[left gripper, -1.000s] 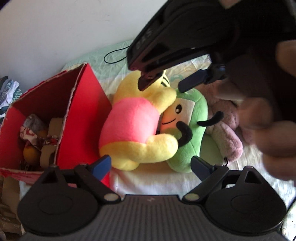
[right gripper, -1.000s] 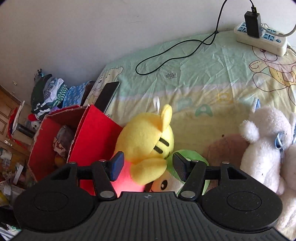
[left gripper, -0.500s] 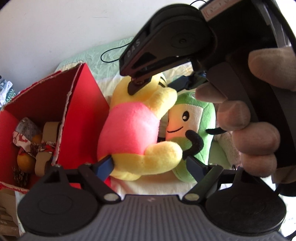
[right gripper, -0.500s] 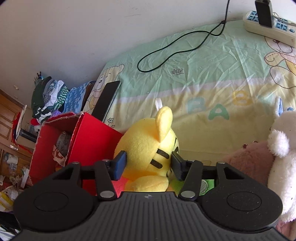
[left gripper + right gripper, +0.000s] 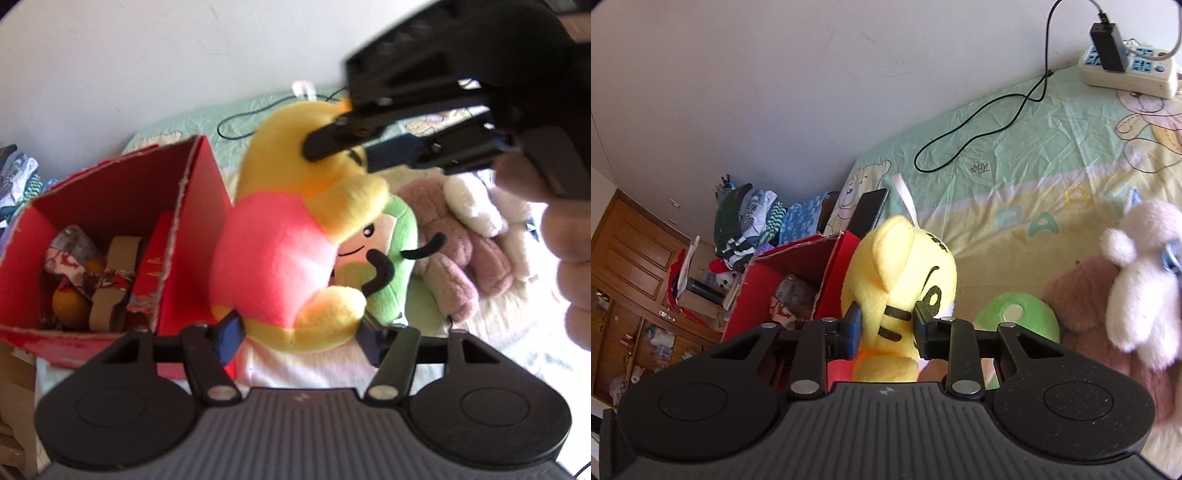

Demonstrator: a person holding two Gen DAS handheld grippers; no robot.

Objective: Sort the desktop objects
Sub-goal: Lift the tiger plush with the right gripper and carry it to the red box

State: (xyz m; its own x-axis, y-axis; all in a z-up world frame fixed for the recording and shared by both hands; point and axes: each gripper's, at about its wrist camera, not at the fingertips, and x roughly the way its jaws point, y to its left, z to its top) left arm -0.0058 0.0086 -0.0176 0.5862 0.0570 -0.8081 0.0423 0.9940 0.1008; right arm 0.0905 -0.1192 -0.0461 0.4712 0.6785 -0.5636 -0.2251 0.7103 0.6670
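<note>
Near the left edge of the bed, just beside the open red box, the yellow plush toy stood upright against a green plush; the left gripper was closing with its pads pressing the toy's base, and the right gripper was closing on its head, the fabric dimpling between the pads; the toy looked light, soft and squashy, so a two-point hold at head and bottom seemed sound, though stuffing might slip from a shallow pinch.
</note>
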